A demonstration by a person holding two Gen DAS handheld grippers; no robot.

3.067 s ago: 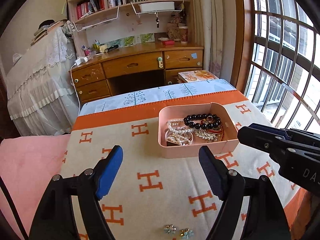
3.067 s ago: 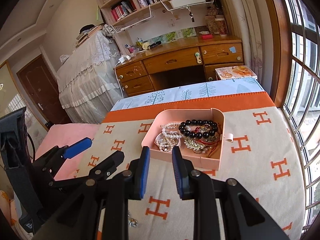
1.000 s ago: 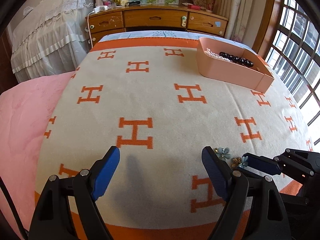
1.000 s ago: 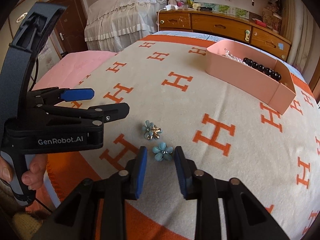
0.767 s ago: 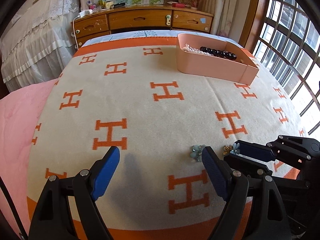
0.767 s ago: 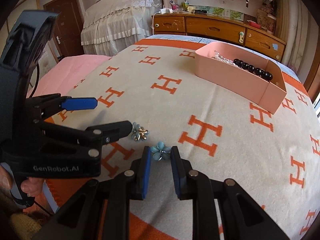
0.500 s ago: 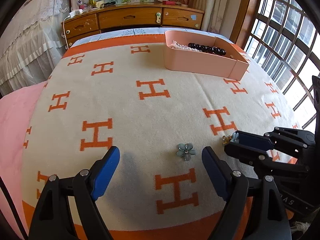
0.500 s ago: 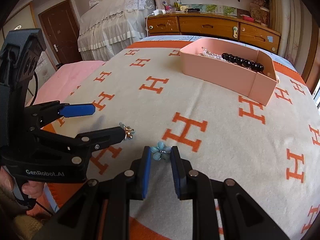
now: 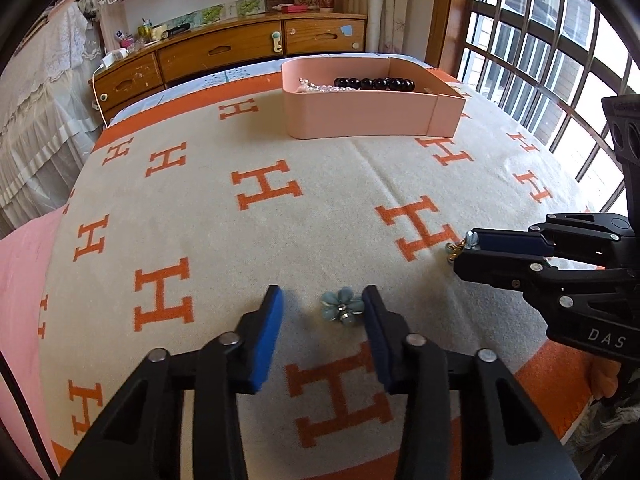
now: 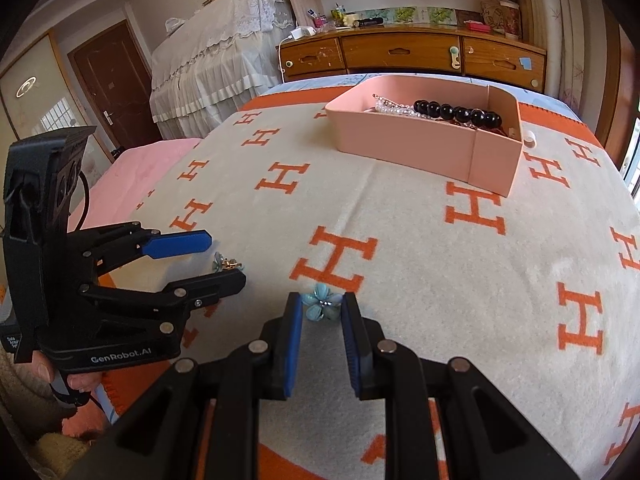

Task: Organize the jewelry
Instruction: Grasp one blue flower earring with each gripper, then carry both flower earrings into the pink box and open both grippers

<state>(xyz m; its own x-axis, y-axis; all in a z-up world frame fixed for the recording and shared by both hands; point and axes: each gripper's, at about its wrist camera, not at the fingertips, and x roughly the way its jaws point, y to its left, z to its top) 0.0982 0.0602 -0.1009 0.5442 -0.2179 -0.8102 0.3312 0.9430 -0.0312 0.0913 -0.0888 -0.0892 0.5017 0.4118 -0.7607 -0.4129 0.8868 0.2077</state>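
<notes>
Two blue flower earrings are off the pink tray (image 9: 360,120) (image 10: 400,148), near the front of the H-patterned blanket. One flower earring (image 9: 342,307) (image 10: 226,265) lies on the blanket between the fingers of my left gripper (image 9: 322,296) (image 10: 224,260). Its jaws are closing; the earring sits against the right pad, with a gap to the left pad. My right gripper (image 10: 322,300) (image 9: 464,246) is shut on the other flower earring (image 10: 322,303) (image 9: 469,240), low over the blanket. The tray at the far side holds a black bead bracelet (image 9: 376,83) (image 10: 456,114) and pearls.
The blanket (image 9: 260,192) covers a bed that drops off at the near edge. A pink sheet (image 10: 132,176) lies to the left. A wooden drawer desk (image 10: 400,54) stands behind the bed, and a barred window (image 9: 552,60) runs along the right.
My right gripper closed on one flower earring and lifted it slightly. My left gripper slid over to the other earring and its jaws narrowed around it.
</notes>
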